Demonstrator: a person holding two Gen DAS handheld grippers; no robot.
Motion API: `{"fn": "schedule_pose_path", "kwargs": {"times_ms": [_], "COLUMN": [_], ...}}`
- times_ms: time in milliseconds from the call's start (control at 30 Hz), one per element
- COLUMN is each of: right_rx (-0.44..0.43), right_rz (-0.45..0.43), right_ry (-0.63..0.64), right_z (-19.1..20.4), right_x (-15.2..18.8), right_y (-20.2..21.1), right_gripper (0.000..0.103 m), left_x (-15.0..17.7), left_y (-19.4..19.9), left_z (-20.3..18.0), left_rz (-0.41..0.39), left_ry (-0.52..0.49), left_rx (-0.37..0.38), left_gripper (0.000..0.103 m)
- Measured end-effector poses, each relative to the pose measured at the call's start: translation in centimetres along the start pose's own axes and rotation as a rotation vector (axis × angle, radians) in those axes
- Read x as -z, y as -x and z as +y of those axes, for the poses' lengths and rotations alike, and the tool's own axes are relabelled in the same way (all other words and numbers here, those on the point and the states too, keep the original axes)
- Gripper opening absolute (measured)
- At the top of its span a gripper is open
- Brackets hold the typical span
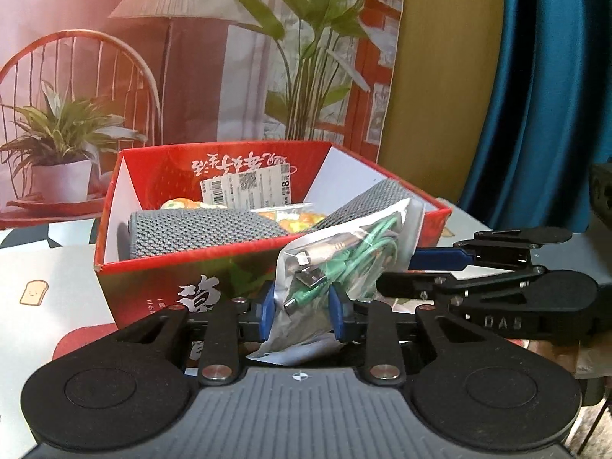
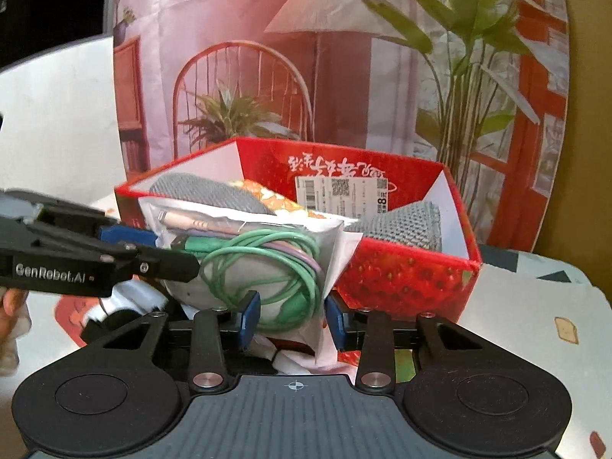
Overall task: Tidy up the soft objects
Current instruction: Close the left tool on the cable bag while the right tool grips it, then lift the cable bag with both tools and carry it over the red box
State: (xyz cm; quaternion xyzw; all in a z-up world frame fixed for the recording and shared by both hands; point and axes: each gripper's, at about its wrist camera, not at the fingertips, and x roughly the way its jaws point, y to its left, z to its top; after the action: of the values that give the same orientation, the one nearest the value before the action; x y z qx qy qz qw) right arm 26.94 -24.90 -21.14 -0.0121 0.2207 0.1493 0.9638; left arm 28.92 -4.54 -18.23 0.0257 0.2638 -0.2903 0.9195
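**Two grippers pinching one bag of cables in front of the red box**

Left wrist view: A pale table (image 1: 46, 267) printed with a toast cartoon is lying under the work area, and a backdrop (image 1: 191, 57) showing a lamp, a red chair and leafy plants is hanging behind it, with a blue curtain (image 1: 543, 95) draping at the right. A red box (image 1: 153, 283) with a strawberry print is standing open on the table; grey knit cloth (image 1: 199, 229) and an orange-patterned soft item (image 1: 294, 222) are lying inside it, below a white shipping label (image 1: 248, 187) on the far wall. A clear plastic bag (image 1: 344, 264) of green cables is standing between the camera and the box, hiding part of its near wall. The left gripper (image 1: 301, 306) is pressing its blue pads narrowly on the bag's lower end. The right gripper (image 1: 440, 258) is reaching in from the right, and its blue pad is touching the bag's side.

Right wrist view: The same backdrop is filling the room behind, and a white surface is showing at the left. The box is sitting just behind the bag. The right gripper is squeezing the bag's lower right part between narrow jaws. The left gripper is coming in from the left, gripping the bag's left edge, with a hand (image 2: 9, 317) partly showing at the frame's edge.
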Motion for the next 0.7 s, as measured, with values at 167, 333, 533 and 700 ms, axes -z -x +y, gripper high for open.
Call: {"fn": "schedule_pose_path", "kwargs": {"times_ms": [167, 333, 533, 700], "right_rx": [-0.024, -0.029, -0.072, -0.027], "right_rz": [-0.038, -0.055, -0.071, -0.011], "right_ry": [-0.054, -0.048, -0.055, 0.027], "right_z": [-0.3, 0.3, 0.8, 2.0], "right_x": [-1.5, -2.6, -4.1, -4.8], "right_y": [1.5, 2.2, 2.6, 0.6], "right_gripper": [0.034, 0.033, 0.015, 0.013], "left_x": [-0.8, -1.7, -2.7, -2.4], "left_y": [1.3, 2.4, 3.1, 0.9], "left_z": [0.3, 0.1, -0.1, 0.3], "left_rz": [-0.027, -0.053, -0.082, -0.016], "left_ry": [0.04, 0.027, 0.025, 0.036], "left_rx": [0.009, 0.013, 0.057, 0.001], "left_gripper": [0.029, 0.027, 0.023, 0.025]}}
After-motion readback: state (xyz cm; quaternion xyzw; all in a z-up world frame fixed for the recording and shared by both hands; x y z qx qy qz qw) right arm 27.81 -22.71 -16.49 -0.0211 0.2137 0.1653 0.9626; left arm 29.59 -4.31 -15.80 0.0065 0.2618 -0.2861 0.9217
